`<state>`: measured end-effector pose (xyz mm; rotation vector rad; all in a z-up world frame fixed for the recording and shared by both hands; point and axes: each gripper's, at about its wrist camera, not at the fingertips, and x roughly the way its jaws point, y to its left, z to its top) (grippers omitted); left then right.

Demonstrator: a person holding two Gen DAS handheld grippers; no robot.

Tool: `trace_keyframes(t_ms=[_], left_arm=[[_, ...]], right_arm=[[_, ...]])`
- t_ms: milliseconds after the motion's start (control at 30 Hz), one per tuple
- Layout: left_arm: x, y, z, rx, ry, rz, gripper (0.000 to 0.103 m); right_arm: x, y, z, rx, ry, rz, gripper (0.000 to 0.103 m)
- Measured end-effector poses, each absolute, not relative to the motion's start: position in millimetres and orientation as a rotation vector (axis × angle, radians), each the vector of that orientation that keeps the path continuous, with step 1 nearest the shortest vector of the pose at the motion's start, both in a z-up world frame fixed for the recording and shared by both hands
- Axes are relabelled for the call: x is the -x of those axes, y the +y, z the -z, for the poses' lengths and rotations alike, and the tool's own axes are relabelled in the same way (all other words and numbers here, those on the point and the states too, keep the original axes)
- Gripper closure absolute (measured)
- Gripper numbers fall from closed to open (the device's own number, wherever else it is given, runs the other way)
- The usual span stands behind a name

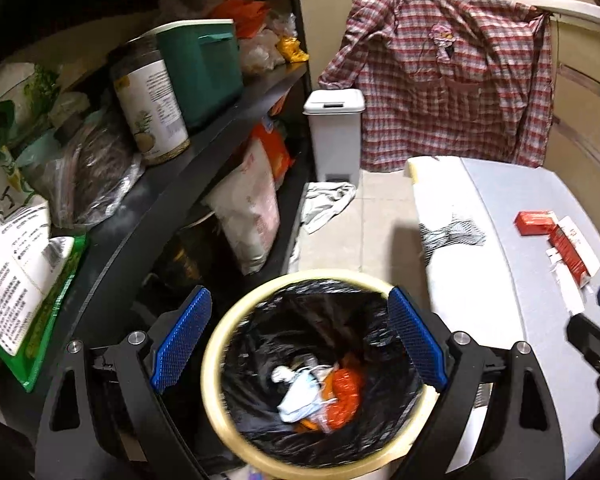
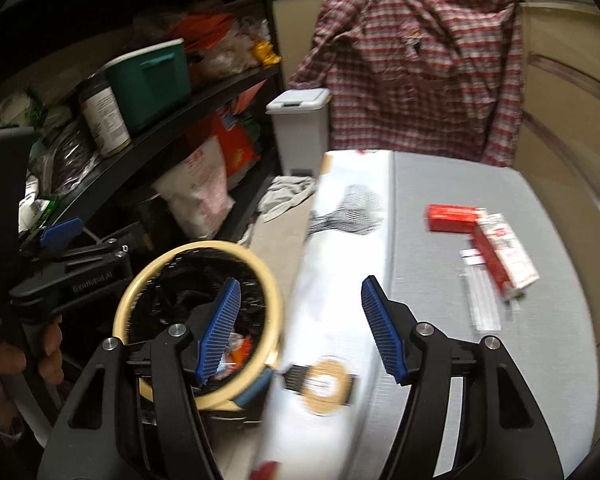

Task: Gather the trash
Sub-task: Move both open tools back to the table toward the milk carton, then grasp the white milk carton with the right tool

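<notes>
A round bin with a cream rim and a black liner stands on the floor beside the shelf. A white mask and orange wrappers lie at its bottom. My left gripper hangs over the bin's mouth, open, its blue pads wide apart with nothing between them. My right gripper is open and empty too, above the bin's right edge and a white printed carton. Two red boxes and a clear wrapper lie on the grey table, to the right of and beyond the right gripper.
A black shelf crowded with food packs, a jar and a green tub fills the left. A small white pedal bin and a crumpled rag are on the tiled floor behind. A plaid shirt hangs over the counter. A hand holds the left gripper.
</notes>
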<state>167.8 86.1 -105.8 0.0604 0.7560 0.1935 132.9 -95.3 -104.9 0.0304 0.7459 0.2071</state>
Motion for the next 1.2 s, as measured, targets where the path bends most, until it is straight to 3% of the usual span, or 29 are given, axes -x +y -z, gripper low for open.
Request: trace_keyframes(t_ms=[733,1200], left_arm=[[-198.6,-54.1,110.9,-0.134,0.677,0.048,0.016],[-228.7,-90.0,127.0,-0.191,0.665,0.121,0.016]], right_arm=[[-148.9,-285.3,132.5,-0.085,0.683,0.113,0.04],[-215.2,-302.5,188.6,-0.044,0.793,0.084,0.039]])
